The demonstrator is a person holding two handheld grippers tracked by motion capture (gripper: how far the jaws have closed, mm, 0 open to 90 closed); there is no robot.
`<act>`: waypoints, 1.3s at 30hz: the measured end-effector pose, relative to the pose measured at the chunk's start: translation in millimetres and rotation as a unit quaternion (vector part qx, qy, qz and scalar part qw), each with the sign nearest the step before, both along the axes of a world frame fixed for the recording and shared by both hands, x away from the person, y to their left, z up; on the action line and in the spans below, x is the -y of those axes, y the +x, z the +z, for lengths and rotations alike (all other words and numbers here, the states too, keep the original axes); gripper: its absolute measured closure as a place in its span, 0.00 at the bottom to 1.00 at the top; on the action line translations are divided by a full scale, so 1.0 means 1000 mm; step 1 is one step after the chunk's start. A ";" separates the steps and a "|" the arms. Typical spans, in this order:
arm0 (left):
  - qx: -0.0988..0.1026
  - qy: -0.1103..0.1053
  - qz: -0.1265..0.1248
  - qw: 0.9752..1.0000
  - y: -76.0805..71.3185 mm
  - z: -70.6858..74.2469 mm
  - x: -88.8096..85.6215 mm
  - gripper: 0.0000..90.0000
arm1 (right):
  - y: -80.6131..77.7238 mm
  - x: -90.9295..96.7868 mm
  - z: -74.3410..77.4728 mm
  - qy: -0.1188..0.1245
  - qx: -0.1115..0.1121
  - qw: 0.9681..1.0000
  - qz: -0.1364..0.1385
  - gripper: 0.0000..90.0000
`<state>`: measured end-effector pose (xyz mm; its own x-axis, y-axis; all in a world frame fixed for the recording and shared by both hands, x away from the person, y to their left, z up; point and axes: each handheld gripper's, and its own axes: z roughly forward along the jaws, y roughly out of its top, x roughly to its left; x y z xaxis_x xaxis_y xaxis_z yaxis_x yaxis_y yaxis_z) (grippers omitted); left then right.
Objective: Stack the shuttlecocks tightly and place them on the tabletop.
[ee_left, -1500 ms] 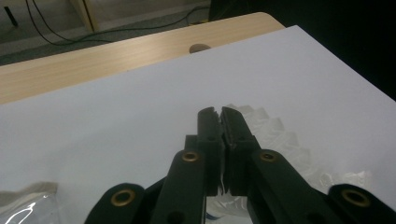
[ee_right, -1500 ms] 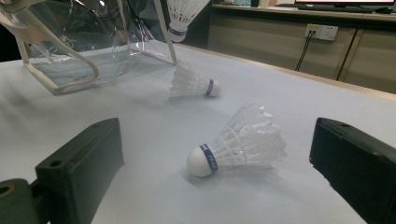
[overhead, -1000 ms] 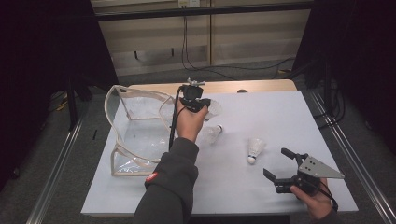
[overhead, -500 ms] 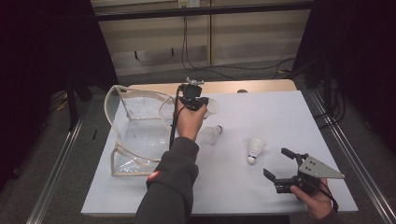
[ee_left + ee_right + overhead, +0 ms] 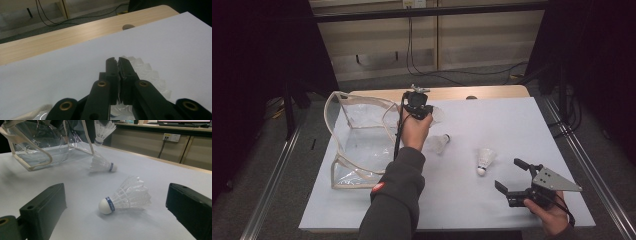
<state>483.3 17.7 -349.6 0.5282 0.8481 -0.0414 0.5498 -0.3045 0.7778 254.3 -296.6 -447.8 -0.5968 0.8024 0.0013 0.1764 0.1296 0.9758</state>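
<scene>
Clamping a white feathered shuttlecock [image 5: 147,75] between its two matte black jaws, the left gripper [image 5: 419,106] is held up over the far part of the table [image 5: 512,120], just beside the clear bag [image 5: 357,140]. In the left gripper view the jaws stand nearly together, pinching the thin ribbed skirt, whose pleated white vanes fan out to the right of the jaws above the smooth white table sheet. In the right gripper view this same shuttlecock [image 5: 103,130] hangs in the air with its rounded cork end down and a dark blue band around it.

The bag is soft transparent plastic, creased and glossy, edged with beige fabric piping and looping beige handles; it lies on the left side of the table with its mouth gaping open.

Two more shuttlecocks lie on their sides on the sheet. One [image 5: 440,143] rests near the bag, just beside the person's left hand [image 5: 414,131]; its cone is translucent white with a blue band at the cork. The other [image 5: 484,160] lies toward the middle right, cork pointing toward the near edge, in front of the right gripper [image 5: 517,176].

The right gripper rests low at the near right corner, its blocky black jaws spread wide apart with nothing between the pads, a grey three-cornered plate on top. A strip of pale wood shows along the table's far edge.
</scene>
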 end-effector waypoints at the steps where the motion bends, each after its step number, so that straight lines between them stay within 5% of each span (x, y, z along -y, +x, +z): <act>1: -0.001 -0.003 0.002 1.000 0.000 -0.001 0.000 0.97 | 0.000 0.000 0.000 0.000 0.000 1.000 0.000 0.03; 39: -0.018 0.026 0.013 0.999 0.005 -0.024 0.004 0.97 | -0.002 0.004 0.000 -0.001 0.000 1.000 -0.005 0.03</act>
